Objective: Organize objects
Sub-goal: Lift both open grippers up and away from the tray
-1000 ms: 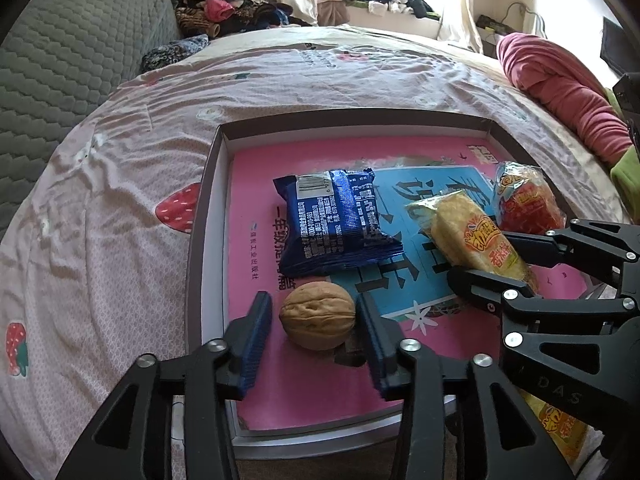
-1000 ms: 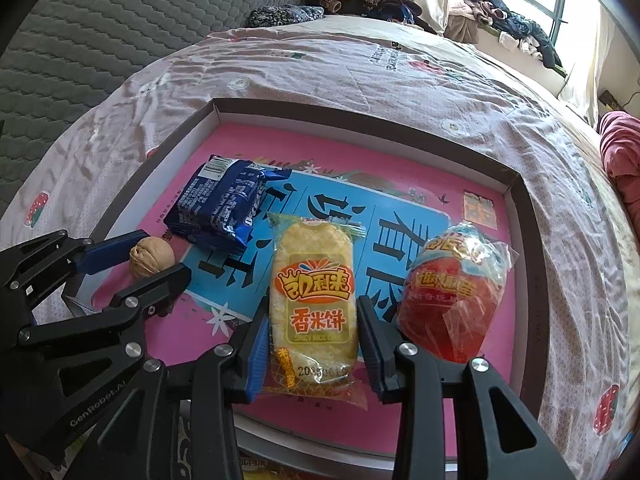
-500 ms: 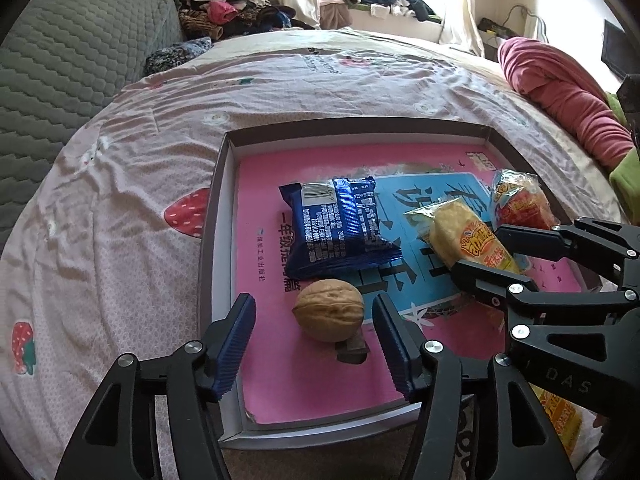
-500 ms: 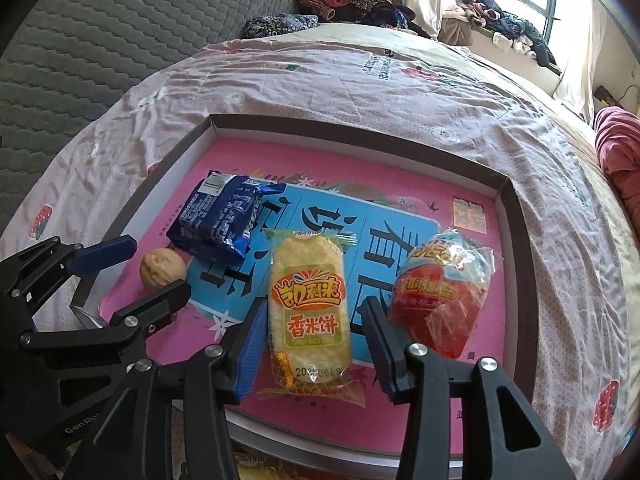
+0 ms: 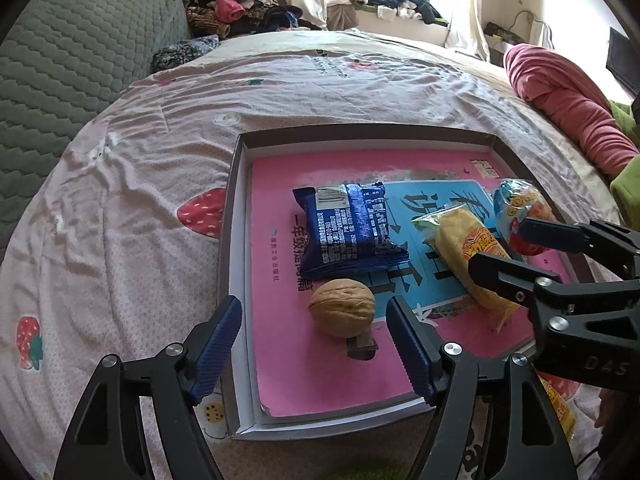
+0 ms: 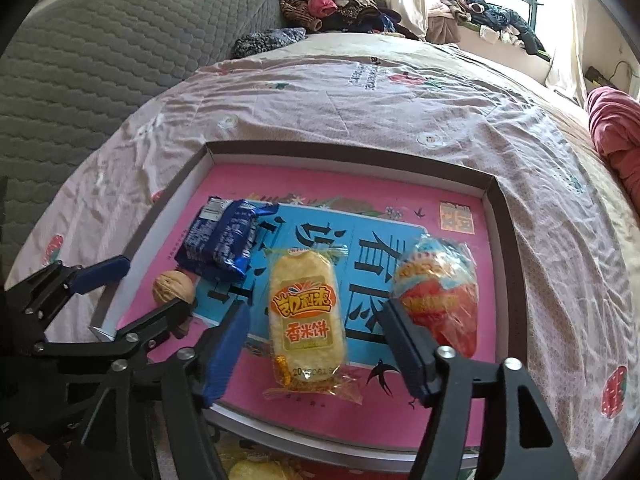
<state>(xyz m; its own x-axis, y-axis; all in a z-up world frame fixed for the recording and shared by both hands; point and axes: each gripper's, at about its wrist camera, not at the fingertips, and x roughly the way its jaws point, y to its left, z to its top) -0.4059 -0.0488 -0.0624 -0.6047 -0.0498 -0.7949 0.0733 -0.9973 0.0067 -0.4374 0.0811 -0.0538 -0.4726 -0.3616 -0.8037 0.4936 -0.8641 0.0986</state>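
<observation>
A shallow tray (image 5: 232, 216) with a pink and blue liner lies on the bed. In it lie a walnut (image 5: 342, 307), a blue snack packet (image 5: 348, 228), a yellow rice-cracker packet (image 6: 306, 316) and a red and blue wrapped snack (image 6: 440, 296). My left gripper (image 5: 314, 354) is open and empty, its fingers apart just in front of the walnut. My right gripper (image 6: 316, 356) is open and empty, its fingers either side of the near end of the yellow packet, not touching it. The tray also shows in the right wrist view (image 6: 502, 216).
The bed has a pale sheet with strawberry prints (image 5: 120, 200). A grey quilted headboard (image 5: 72, 52) is at the left. A pink blanket (image 5: 560, 104) lies at the right. Clothes (image 5: 240, 12) are piled at the back. More packets (image 6: 256, 468) lie below the tray's near edge.
Both grippers have drawn back toward the tray's near edge and opened wider. The walnut and the yellow packet stay in the tray, no longer between close fingers.
</observation>
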